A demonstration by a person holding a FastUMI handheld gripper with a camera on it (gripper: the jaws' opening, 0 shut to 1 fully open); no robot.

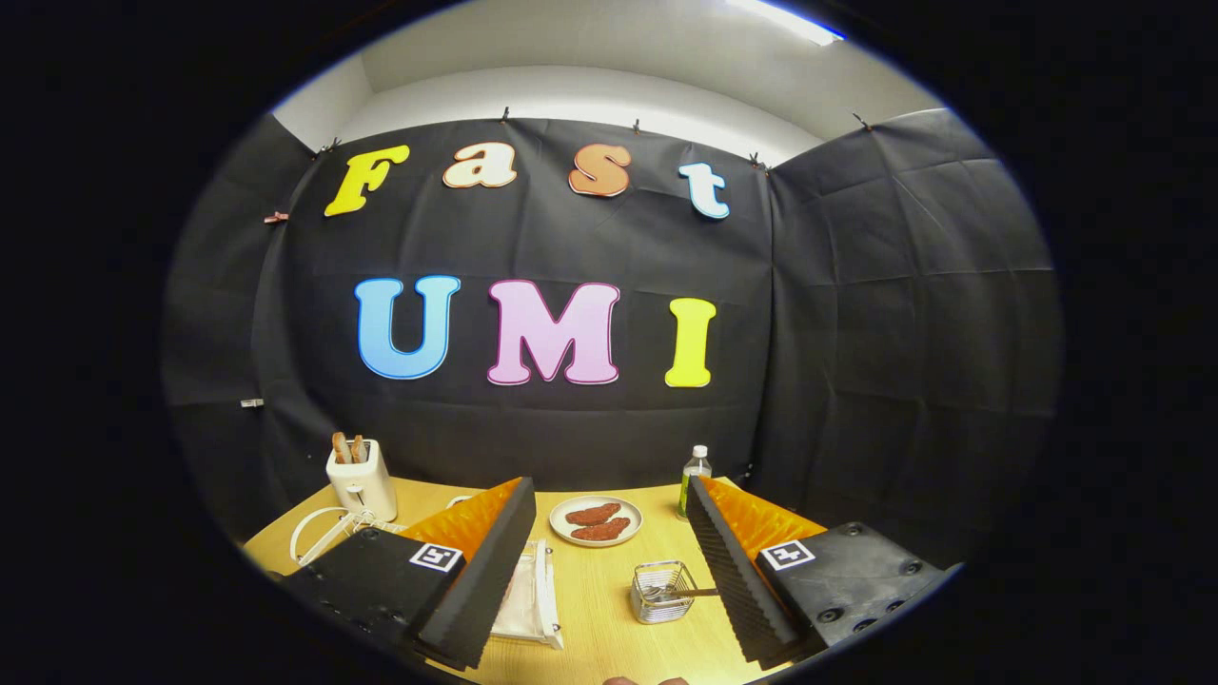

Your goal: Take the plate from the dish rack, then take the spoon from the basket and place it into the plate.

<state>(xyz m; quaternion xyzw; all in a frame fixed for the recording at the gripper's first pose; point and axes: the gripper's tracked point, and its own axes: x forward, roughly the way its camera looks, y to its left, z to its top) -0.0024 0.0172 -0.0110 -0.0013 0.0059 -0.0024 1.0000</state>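
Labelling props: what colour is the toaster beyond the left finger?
White or cream, seen in the gripper view: the boxy toaster holding brown toast slices. Gripper open.

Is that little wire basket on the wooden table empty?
No. A metal spoon lies in the small wire basket, its handle poking over the rim toward one of the open fingers.

A black-cloth recording booth [856, 314] staged as kitchen: wooden table [599, 590], toaster [362, 480], wire basket [663, 592].
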